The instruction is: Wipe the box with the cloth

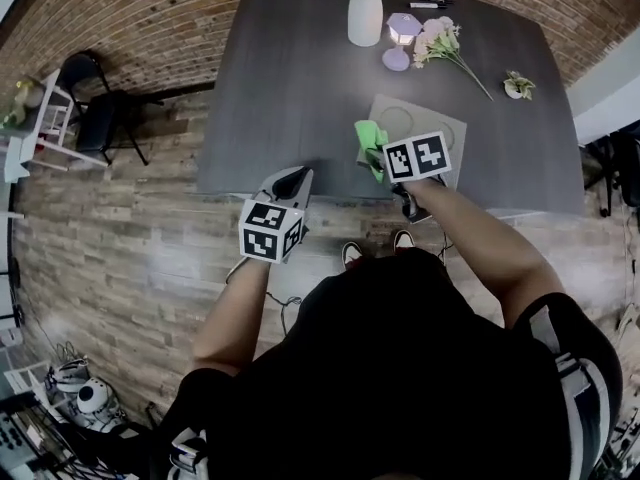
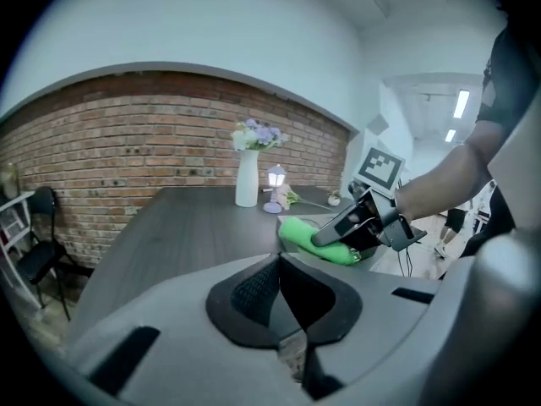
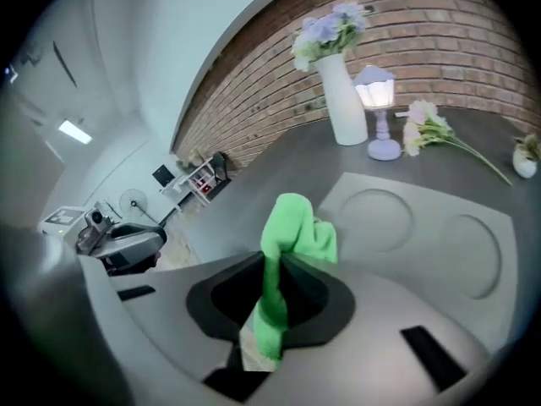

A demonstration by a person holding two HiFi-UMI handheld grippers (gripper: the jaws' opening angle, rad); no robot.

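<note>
pinching the soft, limp green cloth mid-fold, your right gripper is clamped tight, the likely stiff box just ahead; your left gripper sits closed, empty.

l gripper held lower & nearer the body, fingers pressed together, nothing between. r gripper reaches further fwd, fingers clamped on green cloth. both forearms bare, stretched fwd.

Vase, lamp apparently block beyond box
</note>
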